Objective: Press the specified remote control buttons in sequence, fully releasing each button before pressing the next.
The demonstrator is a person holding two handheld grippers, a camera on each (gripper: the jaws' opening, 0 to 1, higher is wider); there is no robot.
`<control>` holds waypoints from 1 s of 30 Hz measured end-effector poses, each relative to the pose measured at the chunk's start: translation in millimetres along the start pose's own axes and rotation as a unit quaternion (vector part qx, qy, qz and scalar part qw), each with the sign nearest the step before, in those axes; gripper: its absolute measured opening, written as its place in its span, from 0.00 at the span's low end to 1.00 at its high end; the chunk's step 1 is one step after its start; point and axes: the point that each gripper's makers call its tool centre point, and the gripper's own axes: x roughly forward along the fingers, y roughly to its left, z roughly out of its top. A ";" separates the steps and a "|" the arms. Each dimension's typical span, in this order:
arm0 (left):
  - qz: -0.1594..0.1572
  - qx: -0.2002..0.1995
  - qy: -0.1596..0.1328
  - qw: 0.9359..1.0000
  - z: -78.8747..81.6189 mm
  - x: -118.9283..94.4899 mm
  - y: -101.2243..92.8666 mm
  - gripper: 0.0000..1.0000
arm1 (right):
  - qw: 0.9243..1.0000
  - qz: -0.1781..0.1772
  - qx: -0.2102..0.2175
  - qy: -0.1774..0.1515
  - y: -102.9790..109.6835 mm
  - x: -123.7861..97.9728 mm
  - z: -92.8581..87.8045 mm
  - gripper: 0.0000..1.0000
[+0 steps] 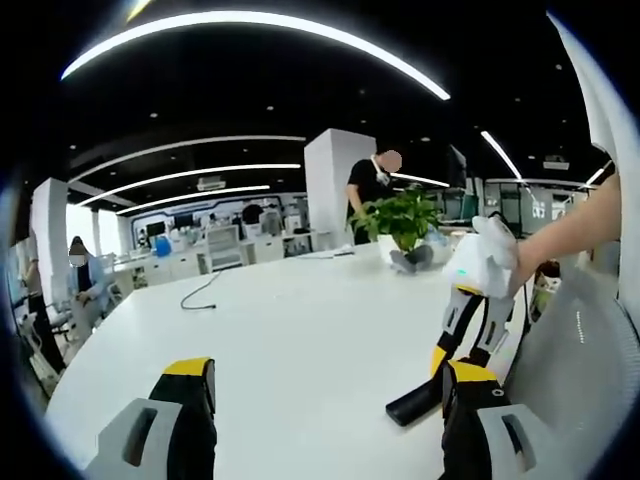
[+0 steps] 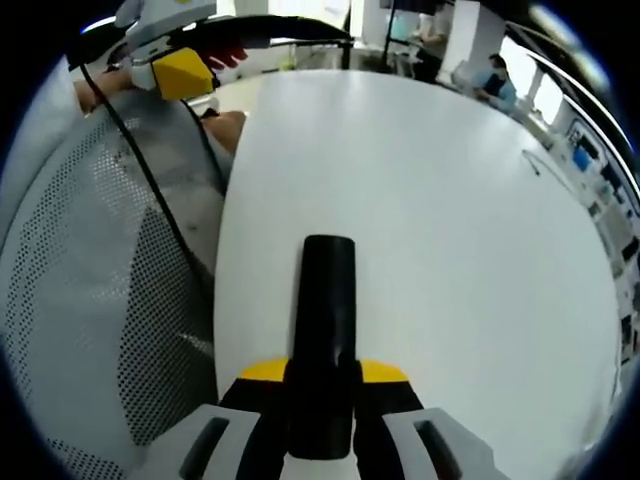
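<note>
the right hand-held gripper (image 2: pixel 320 400) is pinching the near end of the black remote control (image 2: pixel 326 330) between its yellow-tipped jaws, at 6 o'clock in the right gripper view, with the remote running away from the camera toward 12 o'clock above the white worktop (image 2: pixel 450 220); whether its far end touches the surface or hangs just above it cannot be told. in the left gripper view the same right hand-held gripper (image 1: pixel 445 370) comes in at about 4 o'clock, held by a gloved hand (image 1: pixel 490 258), with the remote control (image 1: pixel 412 403) slanting down toward 7 o'clock onto or close over the worktop (image 1: pixel 280 330). the left hand-held gripper (image 1: pixel 325 400) stands spread wide at 6 o'clock of its own view, nothing between the jaws, apart from the remote. as to progress, the buttons cannot be seen in either view, so no press can be confirmed; judging from the layout, the remote is only held steady and the pressing sequence appears to lie ahead, the free left hand-held gripper being the likely presser. a potted plant (image 1: pixel 402 222) stands well beyond, at about 1 o'clock.
</note>
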 end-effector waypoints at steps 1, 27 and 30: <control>0.006 -0.004 -0.002 1.000 0.1 -0.7 2.5 0.97 | 1.000 0.000 0.000 0.000 -0.4 0.0 0.2 0.21; 0.012 0.002 0.005 1.000 -2.9 -0.9 5.0 0.97 | 1.000 0.025 0.008 -0.007 -12.2 -1.3 2.0 0.21; 0.011 0.003 0.006 1.000 -3.2 -0.7 4.4 0.97 | 1.000 0.024 0.003 -0.005 -13.5 -1.4 2.0 0.21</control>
